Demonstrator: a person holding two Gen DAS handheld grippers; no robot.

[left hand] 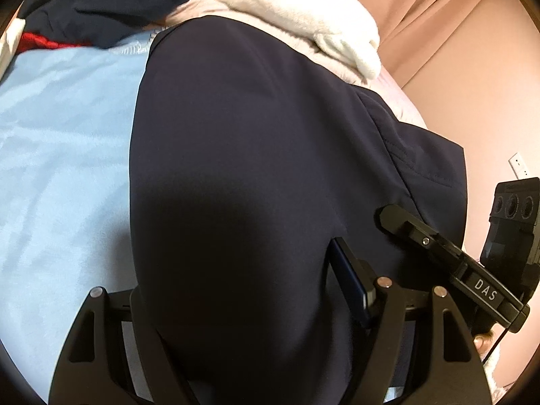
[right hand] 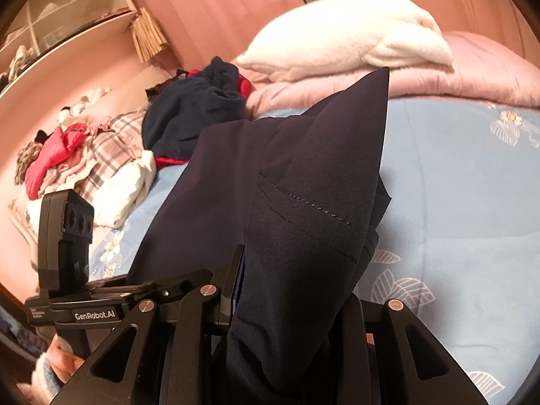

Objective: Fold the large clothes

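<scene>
- As both claws grip it, the navy garment (left hand: 256,155) drapes over the blue bed (left hand: 60,155).
- Left claw (left hand: 249,303) holds wide, right claw (right hand: 290,307) narrow.
- Soft, smooth cloth probably slips; take corners.

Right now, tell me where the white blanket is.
The white blanket lies folded on the pink quilt at the far end of the bed, beyond the dark navy garment; the left wrist view shows it top centre.

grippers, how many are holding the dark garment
2. The left gripper holds one end of the dark garment, fabric filling its jaws. The right gripper grips the other end, close beside it. The fingertips are hidden by cloth.
</scene>
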